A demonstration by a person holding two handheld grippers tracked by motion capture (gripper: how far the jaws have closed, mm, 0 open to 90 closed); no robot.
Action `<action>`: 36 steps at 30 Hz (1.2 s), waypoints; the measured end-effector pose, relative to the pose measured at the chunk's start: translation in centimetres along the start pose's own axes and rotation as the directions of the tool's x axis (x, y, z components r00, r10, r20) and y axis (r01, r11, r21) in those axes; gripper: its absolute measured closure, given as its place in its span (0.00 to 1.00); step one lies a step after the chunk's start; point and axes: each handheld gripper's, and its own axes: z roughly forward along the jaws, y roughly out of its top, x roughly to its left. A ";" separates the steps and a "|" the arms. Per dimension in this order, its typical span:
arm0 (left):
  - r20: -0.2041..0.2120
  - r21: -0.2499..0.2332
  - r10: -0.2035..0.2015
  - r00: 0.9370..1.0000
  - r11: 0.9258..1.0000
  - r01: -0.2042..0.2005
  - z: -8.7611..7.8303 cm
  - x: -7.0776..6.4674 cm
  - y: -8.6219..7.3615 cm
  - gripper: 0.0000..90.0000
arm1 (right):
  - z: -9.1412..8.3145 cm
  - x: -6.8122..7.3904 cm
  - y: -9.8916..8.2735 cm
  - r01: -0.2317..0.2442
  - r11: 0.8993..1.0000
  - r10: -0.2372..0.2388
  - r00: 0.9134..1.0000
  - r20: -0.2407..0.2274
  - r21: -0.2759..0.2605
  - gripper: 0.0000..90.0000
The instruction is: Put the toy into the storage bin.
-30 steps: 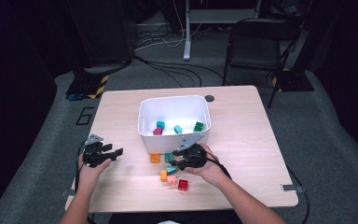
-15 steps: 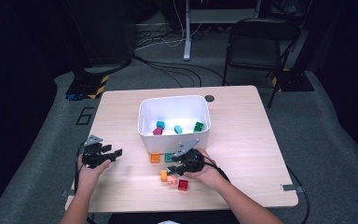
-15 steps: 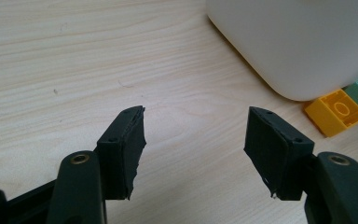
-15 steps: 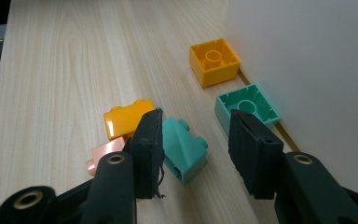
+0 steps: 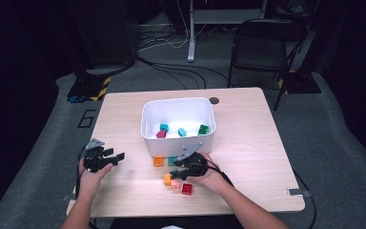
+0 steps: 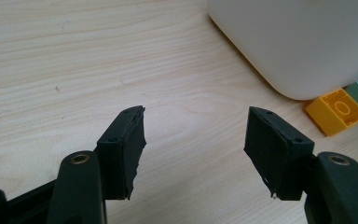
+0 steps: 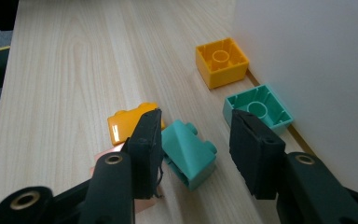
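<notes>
1. The left gripper (image 5: 106,158) is resting near the tabletop's left edge, jaws standing wide apart, nothing between them.
2. The right gripper (image 7: 196,140) is hovering low toward the front edge, jaws just opening.

A lab: floor cables (image 5: 171,71), folding chair (image 5: 259,50), lone table (image 5: 248,138).

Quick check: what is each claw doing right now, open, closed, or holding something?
Left claw: open, nothing between the jaws.
Right claw: open, jaws just opening, astride a teal block, not gripping it.
</notes>
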 end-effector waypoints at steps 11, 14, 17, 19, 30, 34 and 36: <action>0.001 -0.001 -0.001 1.000 1.000 0.001 0.0 0.0 0.0 0.42 | 1.5 -0.1 -0.5 -0.021 0.998 0.021 1.000 0.006 0.056 0.60; 0.002 -0.002 -0.001 1.000 1.000 0.001 -0.1 0.0 0.0 0.42 | 1.6 -0.3 -0.7 -0.026 0.997 0.026 1.000 0.005 0.066 0.64; 0.000 -0.005 -0.002 1.000 1.000 0.002 0.0 0.0 0.0 0.42 | 1.5 -0.4 -0.8 -0.033 0.997 0.034 0.999 -0.002 0.067 0.70; 0.000 0.001 0.000 1.000 1.000 0.000 0.0 0.0 0.0 0.42 | 1.4 -0.3 -0.8 -0.033 0.997 0.033 0.999 0.002 0.072 0.72; -0.001 -0.005 0.001 1.000 1.000 -0.001 0.1 -0.1 0.0 0.42 | 0.8 -0.1 -0.6 -0.033 0.997 0.032 0.999 0.011 0.070 0.74; 0.000 -0.005 0.000 1.000 1.000 0.000 0.1 0.0 0.0 0.42 | 0.3 0.0 -0.1 -0.026 0.998 0.025 1.000 0.016 0.064 0.74; 0.000 -0.005 0.002 1.000 1.000 -0.002 0.1 0.0 0.1 0.42 | -0.2 0.1 0.3 -0.015 0.998 0.015 1.000 0.017 0.053 0.74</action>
